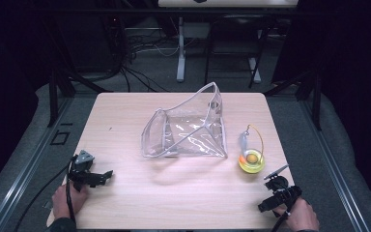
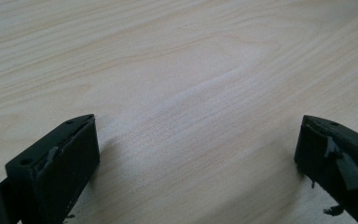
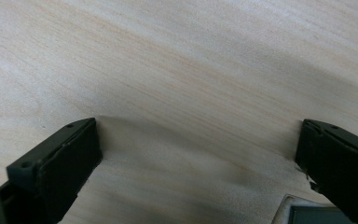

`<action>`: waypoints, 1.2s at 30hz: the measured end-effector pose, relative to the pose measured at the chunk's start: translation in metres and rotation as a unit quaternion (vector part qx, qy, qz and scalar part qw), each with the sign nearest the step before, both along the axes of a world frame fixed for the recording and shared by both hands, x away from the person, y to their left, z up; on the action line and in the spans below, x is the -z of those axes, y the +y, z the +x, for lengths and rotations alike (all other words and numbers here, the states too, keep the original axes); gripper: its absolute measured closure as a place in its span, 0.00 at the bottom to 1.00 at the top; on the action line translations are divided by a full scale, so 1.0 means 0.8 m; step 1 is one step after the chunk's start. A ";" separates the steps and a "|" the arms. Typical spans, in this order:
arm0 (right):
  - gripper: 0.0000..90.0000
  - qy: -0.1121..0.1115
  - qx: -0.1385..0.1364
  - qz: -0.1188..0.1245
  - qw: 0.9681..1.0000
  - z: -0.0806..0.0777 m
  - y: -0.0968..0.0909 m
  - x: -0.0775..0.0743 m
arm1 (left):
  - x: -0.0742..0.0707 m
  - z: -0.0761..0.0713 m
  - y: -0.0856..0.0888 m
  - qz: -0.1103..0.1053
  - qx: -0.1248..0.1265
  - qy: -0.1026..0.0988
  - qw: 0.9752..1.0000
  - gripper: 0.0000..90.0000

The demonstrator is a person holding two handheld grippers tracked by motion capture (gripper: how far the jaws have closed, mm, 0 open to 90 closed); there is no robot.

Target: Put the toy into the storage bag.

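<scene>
A clear plastic zip pouch (image 1: 186, 129) with a pale trim stands open in the middle of the wooden table (image 1: 125, 111). To its right lies a round yellow toy (image 1: 251, 161) with a thin loop and a grey tab. My left gripper (image 1: 101, 177) rests at the table's front left, open, its jaws spread wide over bare wood (image 2: 196, 140). My right gripper (image 1: 265, 205) sits at the front right, just below the yellow toy, also open over bare wood (image 3: 196, 135). Nothing lies between either pair of jaws.
Black frame posts (image 1: 54, 92) and cables (image 1: 140, 48) stand behind the table on a grey floor. A white stand leg (image 1: 180, 53) rises at the back. A grey-edged flat object (image 3: 307, 213) shows at the bottom of the right gripper view.
</scene>
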State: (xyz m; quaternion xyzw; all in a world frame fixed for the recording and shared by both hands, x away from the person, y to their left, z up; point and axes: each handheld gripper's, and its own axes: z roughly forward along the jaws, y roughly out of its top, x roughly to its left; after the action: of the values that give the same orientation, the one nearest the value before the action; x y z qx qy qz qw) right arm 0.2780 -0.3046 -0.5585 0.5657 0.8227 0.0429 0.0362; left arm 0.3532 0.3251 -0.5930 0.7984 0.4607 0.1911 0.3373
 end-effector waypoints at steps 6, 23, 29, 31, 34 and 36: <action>0.00 -0.001 0.001 0.000 1.000 0.000 0.000 0.000 | 0.000 0.000 0.000 0.000 0.000 0.000 1.000 0.00; 0.00 -0.012 -0.001 0.004 1.000 0.001 0.000 0.001 | 0.000 0.000 0.000 0.000 0.000 0.000 1.000 0.00; 0.00 0.002 -0.025 -0.005 1.000 0.006 0.002 0.000 | 0.000 0.000 0.000 0.000 0.000 0.000 1.000 0.00; 0.00 0.011 -0.033 -0.008 0.999 0.008 0.003 0.000 | 0.000 0.000 0.000 0.001 0.001 0.001 1.000 0.00; 0.00 0.012 -0.030 -0.003 0.999 0.009 0.003 0.000 | 0.000 0.000 0.000 0.001 0.002 0.001 1.000 0.00; 0.00 0.013 -0.032 -0.008 0.999 0.009 0.003 0.000 | 0.000 0.000 0.000 0.002 0.001 0.000 1.000 0.00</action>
State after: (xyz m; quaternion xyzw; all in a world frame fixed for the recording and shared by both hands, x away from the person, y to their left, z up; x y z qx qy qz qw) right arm 0.2852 -0.3021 -0.5585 0.5395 0.8410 0.0300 0.0287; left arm 0.3532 0.3253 -0.5930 0.7995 0.4593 0.1916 0.3364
